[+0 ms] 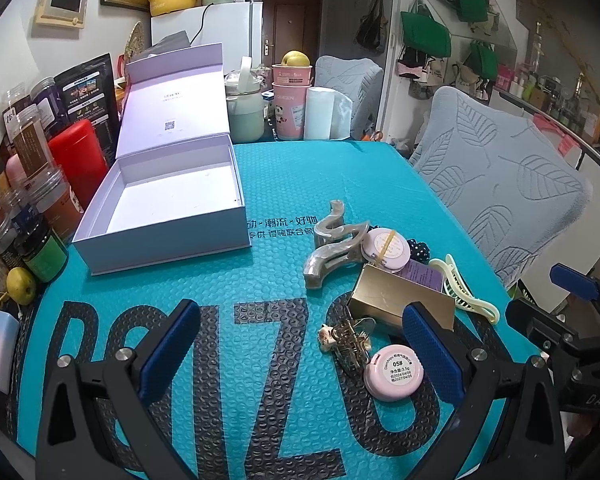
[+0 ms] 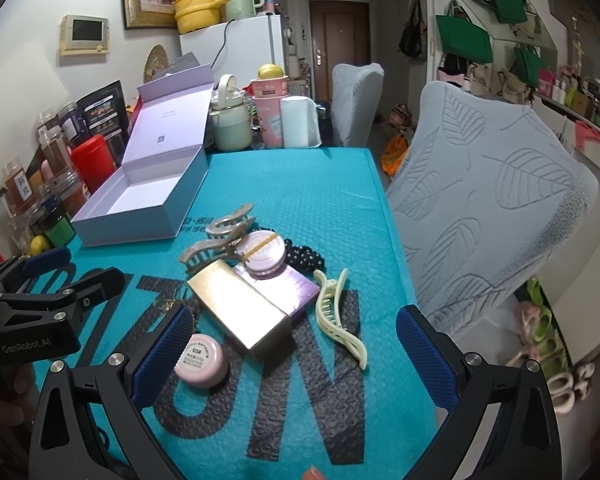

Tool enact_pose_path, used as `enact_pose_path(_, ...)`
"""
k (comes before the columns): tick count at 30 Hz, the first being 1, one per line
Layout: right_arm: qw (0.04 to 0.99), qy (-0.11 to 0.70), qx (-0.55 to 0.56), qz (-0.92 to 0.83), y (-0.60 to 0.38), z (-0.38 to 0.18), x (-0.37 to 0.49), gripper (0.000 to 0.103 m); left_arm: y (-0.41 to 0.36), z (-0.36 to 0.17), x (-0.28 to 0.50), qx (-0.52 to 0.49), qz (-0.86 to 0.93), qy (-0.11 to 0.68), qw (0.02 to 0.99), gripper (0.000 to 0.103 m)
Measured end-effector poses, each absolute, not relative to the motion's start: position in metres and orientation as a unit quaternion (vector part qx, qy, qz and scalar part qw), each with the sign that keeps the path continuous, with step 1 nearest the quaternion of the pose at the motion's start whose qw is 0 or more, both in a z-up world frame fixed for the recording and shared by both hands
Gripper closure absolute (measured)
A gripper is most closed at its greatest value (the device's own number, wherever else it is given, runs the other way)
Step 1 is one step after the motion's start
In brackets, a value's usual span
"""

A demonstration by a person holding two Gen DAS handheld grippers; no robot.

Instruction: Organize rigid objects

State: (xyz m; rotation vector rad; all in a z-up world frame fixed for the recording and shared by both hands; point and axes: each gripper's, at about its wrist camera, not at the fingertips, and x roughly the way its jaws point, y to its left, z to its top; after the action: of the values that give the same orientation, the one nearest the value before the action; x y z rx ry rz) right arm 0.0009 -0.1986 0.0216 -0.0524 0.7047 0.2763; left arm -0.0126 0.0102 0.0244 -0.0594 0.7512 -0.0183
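Observation:
An open empty lavender box (image 1: 172, 216) (image 2: 140, 204) stands at the left on the teal mat (image 1: 284, 184). A pile lies to its right: a beige claw clip (image 1: 334, 246) (image 2: 220, 240), a gold box (image 1: 400, 300) (image 2: 240, 312), a purple box (image 2: 296, 288), a pink compact with a rubber band (image 1: 386, 248) (image 2: 262, 256), a second pink compact (image 1: 394, 372) (image 2: 200, 360), a pale yellow clip (image 1: 464, 292) (image 2: 338, 316), a small metal clip (image 1: 350, 344) and a dotted scrunchie (image 2: 306, 258). My left gripper (image 1: 300, 352) is open and empty before the pile. My right gripper (image 2: 296, 356) is open and empty over it.
Jars and a red canister (image 1: 80, 156) line the left edge. A green kettle jug (image 1: 242, 108), pink cups (image 1: 290, 104) and a paper roll (image 1: 320, 114) stand at the far end. A grey chair (image 1: 496, 184) stands right of the table.

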Motion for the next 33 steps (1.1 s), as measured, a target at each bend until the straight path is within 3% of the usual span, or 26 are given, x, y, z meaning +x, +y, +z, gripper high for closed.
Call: enact_pose_path(33, 0.908, 0.385, -0.004, 0.164, -0.212, -0.029, 0.020, 0.000, 0.008, -0.031, 0.014, -0.074, -0.019, 0.433, 0.898, 0.000)
